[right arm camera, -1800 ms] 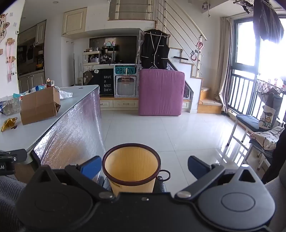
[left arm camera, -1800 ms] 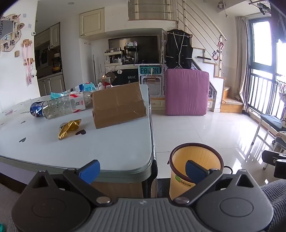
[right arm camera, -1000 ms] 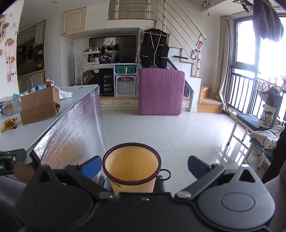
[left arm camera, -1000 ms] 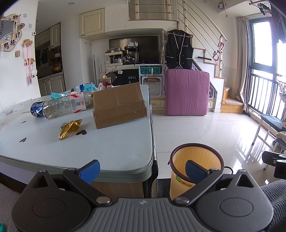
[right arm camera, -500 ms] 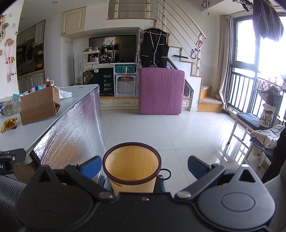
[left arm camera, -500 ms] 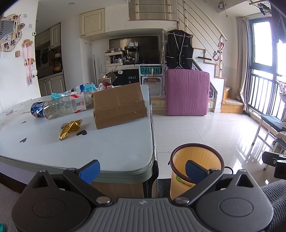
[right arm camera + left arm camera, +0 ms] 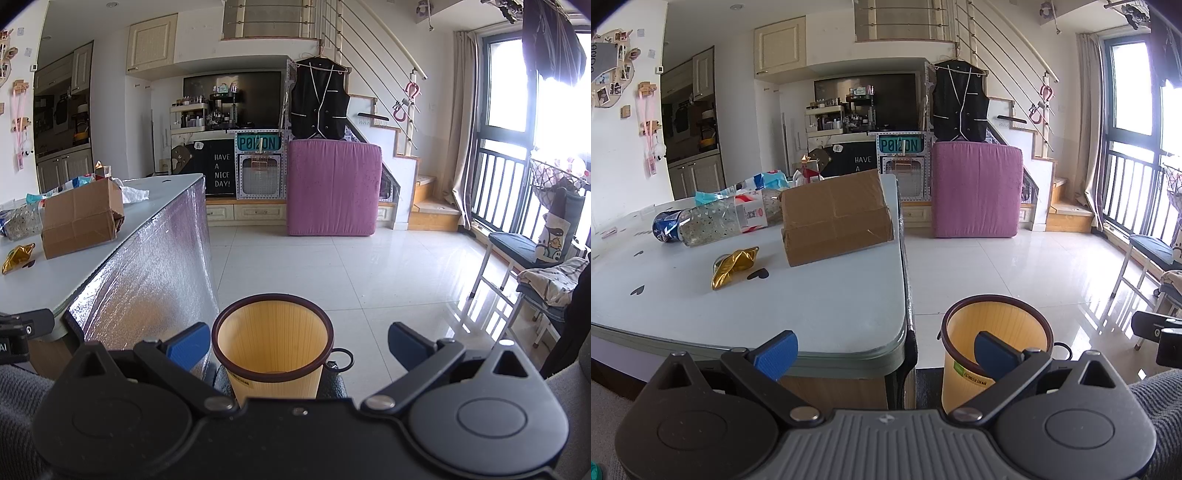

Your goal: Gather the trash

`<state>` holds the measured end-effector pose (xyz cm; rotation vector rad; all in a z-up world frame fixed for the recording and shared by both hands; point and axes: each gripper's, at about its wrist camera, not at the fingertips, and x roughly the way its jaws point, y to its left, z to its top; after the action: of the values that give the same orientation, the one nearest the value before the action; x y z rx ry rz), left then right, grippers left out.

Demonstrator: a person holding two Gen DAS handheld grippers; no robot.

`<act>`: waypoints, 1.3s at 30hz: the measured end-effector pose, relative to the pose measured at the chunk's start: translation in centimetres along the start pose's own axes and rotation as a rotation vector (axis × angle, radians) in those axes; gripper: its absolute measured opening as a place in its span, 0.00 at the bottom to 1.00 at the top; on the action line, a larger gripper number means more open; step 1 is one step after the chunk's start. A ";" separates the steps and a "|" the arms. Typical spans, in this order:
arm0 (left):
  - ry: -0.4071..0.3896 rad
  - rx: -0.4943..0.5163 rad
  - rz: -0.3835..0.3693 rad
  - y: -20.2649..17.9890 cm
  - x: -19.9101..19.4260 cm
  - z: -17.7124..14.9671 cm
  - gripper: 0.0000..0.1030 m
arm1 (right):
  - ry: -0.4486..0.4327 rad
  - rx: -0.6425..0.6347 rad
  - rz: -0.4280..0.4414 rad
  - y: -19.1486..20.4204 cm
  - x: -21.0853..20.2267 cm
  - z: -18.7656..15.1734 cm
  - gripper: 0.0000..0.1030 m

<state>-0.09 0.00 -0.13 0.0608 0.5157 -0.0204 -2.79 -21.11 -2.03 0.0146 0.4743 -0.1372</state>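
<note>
Both tools, left tool [image 7: 884, 349] and right tool [image 7: 295, 341], are hanging wide open, gripping nothing. The yellow wastebasket [image 7: 272, 341] is standing just beside the counter [image 7: 812, 314]. Beyond it, a gold foil wrapper [image 7: 733, 266], cardboard box [image 7: 834, 216] and plastic bottle [image 7: 720, 223] are lying on the counter.

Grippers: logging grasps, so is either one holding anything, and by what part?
Nothing is held. Left gripper and right gripper are both open and empty.
</note>
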 end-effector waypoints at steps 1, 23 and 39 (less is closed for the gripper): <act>0.000 0.000 0.000 0.0 0.0 0.0 0.98 | 0.000 0.000 0.000 0.0 0.0 0.0 1.00; 0.000 0.000 0.000 0.0 0.0 0.0 0.98 | 0.003 0.001 0.001 0.0 -0.2 -0.1 1.00; 0.000 0.001 0.001 0.0 0.0 0.0 0.98 | 0.004 0.001 0.001 0.1 -0.2 -0.2 1.00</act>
<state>-0.10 -0.02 -0.12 0.0617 0.5154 -0.0199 -3.08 -21.01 -2.08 0.0163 0.4781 -0.1365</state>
